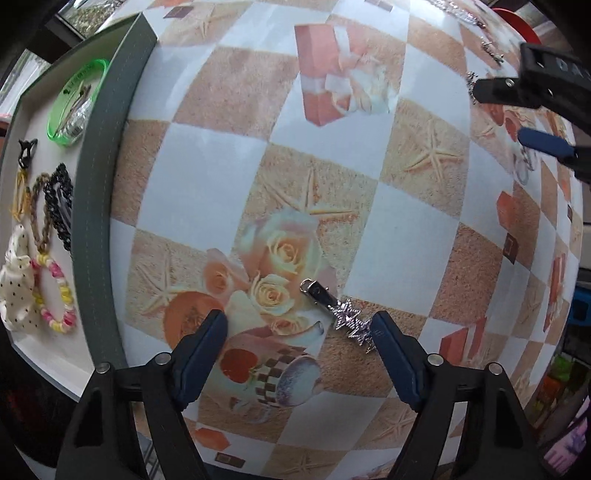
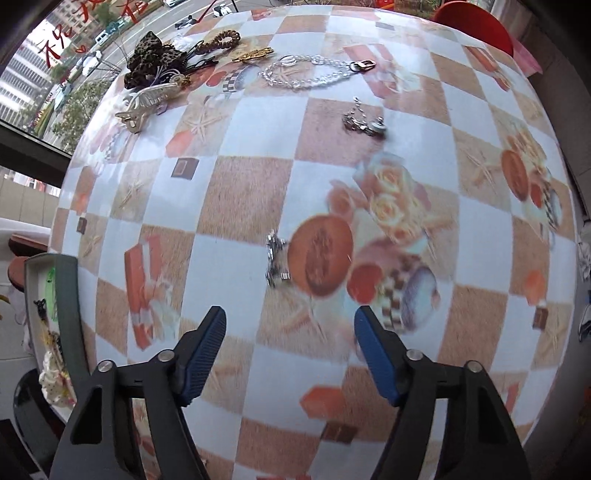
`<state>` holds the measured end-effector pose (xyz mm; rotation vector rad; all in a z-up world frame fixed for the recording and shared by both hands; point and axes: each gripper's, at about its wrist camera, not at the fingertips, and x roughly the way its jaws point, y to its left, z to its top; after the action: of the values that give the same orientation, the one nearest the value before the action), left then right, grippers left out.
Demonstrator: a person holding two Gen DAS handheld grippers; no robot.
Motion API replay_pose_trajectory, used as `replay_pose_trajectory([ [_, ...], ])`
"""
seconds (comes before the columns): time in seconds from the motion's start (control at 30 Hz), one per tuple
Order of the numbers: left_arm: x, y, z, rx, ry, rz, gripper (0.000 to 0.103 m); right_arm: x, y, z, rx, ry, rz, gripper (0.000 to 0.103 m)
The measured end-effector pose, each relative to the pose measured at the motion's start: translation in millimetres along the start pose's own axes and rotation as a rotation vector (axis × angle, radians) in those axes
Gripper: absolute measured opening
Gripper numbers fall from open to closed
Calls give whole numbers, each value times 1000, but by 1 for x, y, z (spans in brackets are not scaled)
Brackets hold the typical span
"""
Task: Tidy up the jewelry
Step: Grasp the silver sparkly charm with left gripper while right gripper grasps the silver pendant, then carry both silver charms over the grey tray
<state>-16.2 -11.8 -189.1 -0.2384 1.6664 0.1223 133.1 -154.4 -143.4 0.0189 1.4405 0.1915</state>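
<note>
A silver star hair clip (image 1: 338, 312) lies on the patterned tablecloth just ahead of my open left gripper (image 1: 299, 328), close to its right finger. My open right gripper (image 2: 290, 325) hovers over the table; it also shows in the left wrist view (image 1: 498, 110) at the upper right. A small silver piece (image 2: 276, 263) lies ahead of the right gripper. A grey tray (image 1: 99, 155) on the left holds a green bracelet (image 1: 75, 101), a black chain (image 1: 57, 206), a beaded bracelet (image 1: 55, 295) and a dotted scrunchie (image 1: 14, 288).
At the table's far side lie a silver chain necklace (image 2: 314, 72), silver earrings (image 2: 364, 120), a cream claw clip (image 2: 146, 105), a leopard scrunchie (image 2: 151, 61) and a brown coil tie (image 2: 221, 40). A red chair (image 2: 476, 26) stands beyond.
</note>
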Motion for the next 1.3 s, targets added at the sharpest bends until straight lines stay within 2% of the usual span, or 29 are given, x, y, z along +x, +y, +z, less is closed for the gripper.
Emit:
replay_pose_trajectory([
  [0.1,2,-6,-1,6,-11,15,85,9,3,4,-14,7,-13,69],
  [0.3,7,-28,2,8,-18,40,82,13,20,12,-94,-33,-85,68],
  [0.43,2,-46,4,39,-27,43,66,14,27,10,-130,-46,-130,55],
  [0.5,1,-54,4,59,-25,43,57,13,28,10,-141,-47,-133,42],
  [0.53,0,-57,4,66,-23,42,50,13,30,11,-151,-46,-136,38],
  [0.57,0,-59,4,75,-22,40,46,13,32,12,-163,-45,-133,29],
  [0.6,-2,-62,5,83,-22,37,37,14,36,13,-172,-43,-134,21],
  [0.67,-7,-62,10,88,-17,27,21,15,41,14,-180,-40,-133,16],
  [0.73,-10,-58,13,88,-14,7,14,15,41,15,-162,-42,-125,16],
  [1.1,-42,-22,10,153,-57,-127,14,-12,15,-8,-32,-23,29,16],
  [1.3,-55,-4,10,192,-78,-151,14,-28,8,-36,22,-8,74,16],
])
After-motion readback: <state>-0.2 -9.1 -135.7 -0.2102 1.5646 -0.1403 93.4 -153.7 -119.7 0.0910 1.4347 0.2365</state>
